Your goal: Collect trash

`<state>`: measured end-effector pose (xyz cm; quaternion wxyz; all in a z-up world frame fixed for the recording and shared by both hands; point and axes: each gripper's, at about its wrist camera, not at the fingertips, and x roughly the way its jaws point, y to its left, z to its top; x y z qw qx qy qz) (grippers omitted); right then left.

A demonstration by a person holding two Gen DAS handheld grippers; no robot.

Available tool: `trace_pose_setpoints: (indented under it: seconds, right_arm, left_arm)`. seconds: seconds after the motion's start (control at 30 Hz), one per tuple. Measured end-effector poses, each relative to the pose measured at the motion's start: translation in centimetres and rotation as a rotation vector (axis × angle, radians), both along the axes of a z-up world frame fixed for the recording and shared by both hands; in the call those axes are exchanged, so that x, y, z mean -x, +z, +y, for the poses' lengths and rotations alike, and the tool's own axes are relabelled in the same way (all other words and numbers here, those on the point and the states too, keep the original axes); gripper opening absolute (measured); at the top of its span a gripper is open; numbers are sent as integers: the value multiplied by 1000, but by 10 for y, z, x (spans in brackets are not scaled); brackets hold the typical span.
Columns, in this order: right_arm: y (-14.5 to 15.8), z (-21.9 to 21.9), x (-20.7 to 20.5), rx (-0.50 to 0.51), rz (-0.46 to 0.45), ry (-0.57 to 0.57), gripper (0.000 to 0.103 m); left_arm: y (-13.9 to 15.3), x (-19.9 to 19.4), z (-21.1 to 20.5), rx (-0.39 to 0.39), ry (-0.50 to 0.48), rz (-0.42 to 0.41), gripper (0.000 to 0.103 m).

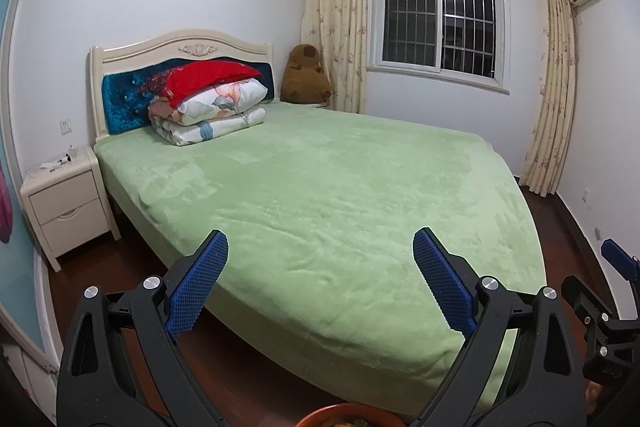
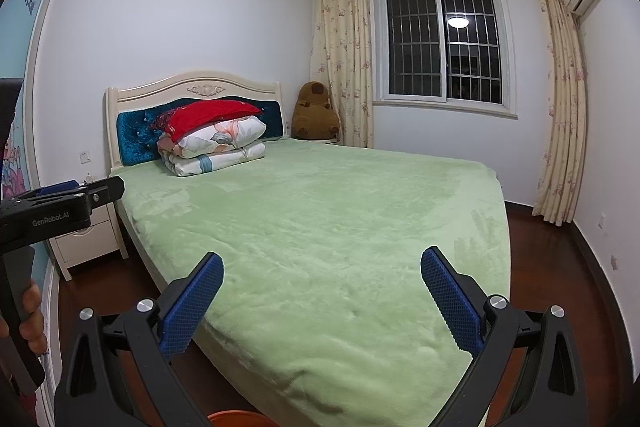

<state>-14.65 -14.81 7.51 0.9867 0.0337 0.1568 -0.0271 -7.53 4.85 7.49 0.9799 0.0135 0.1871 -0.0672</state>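
I'm hovering my left gripper (image 1: 320, 259) and right gripper (image 2: 322, 279), fingers spread and empty, scanning the green fleece-covered bed (image 1: 320, 187) for trash.

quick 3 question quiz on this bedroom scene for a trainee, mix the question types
1. True or false: the left gripper and the right gripper each hold a piece of trash.
2. Multiple choice: the red pillow lies on
A. the cream bedside cabinet
B. the folded floral quilts by the headboard
C. the dark wooden floor
3. Fill in: the brown plush toy sits in the corner beside the floral ______.

Key
1. False: both are open and hold nothing, above the green fleece bed cover.
2. B
3. curtain
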Motion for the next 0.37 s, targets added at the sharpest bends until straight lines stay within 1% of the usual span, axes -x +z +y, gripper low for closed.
trace_pose_setpoints:
  seconds: [0.37]
  right_arm:
    - [-1,-1,0,-1,3,-2,97]
  left_arm:
    - [-1,1,-1,-6,7,1,91]
